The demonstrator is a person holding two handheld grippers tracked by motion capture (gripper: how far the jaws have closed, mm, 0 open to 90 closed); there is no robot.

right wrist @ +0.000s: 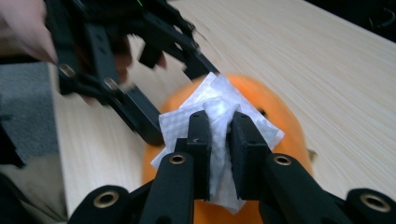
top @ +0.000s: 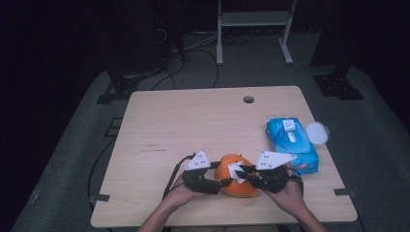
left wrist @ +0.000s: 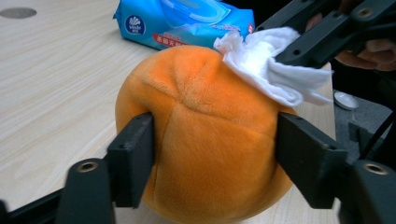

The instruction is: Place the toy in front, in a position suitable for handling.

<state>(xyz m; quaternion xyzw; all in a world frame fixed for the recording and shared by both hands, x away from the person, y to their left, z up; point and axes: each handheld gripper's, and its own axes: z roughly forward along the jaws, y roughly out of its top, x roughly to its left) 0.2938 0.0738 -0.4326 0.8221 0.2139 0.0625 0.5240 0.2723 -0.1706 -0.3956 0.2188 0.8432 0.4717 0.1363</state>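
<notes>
At the near edge of the pale wooden bench [top: 193, 116], high view: round orange plush ball [top: 231, 184] sits between left claw [top: 225, 183] and right claw [top: 242, 170]; blue wet-wipe pack [top: 292, 143] lies off to the right. Left claw view: both jaws press the plush ball's [left wrist: 205, 135] sides, grasping it. Right claw view: right claw [right wrist: 219, 135] is clenched on a crumpled white tissue [right wrist: 219, 109] lying against the ball's top.

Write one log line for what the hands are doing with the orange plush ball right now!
left gripper: shut on orange plush ball | right gripper: shut on white wipe, pressed on ball | wipe pack: lid open | table
</notes>
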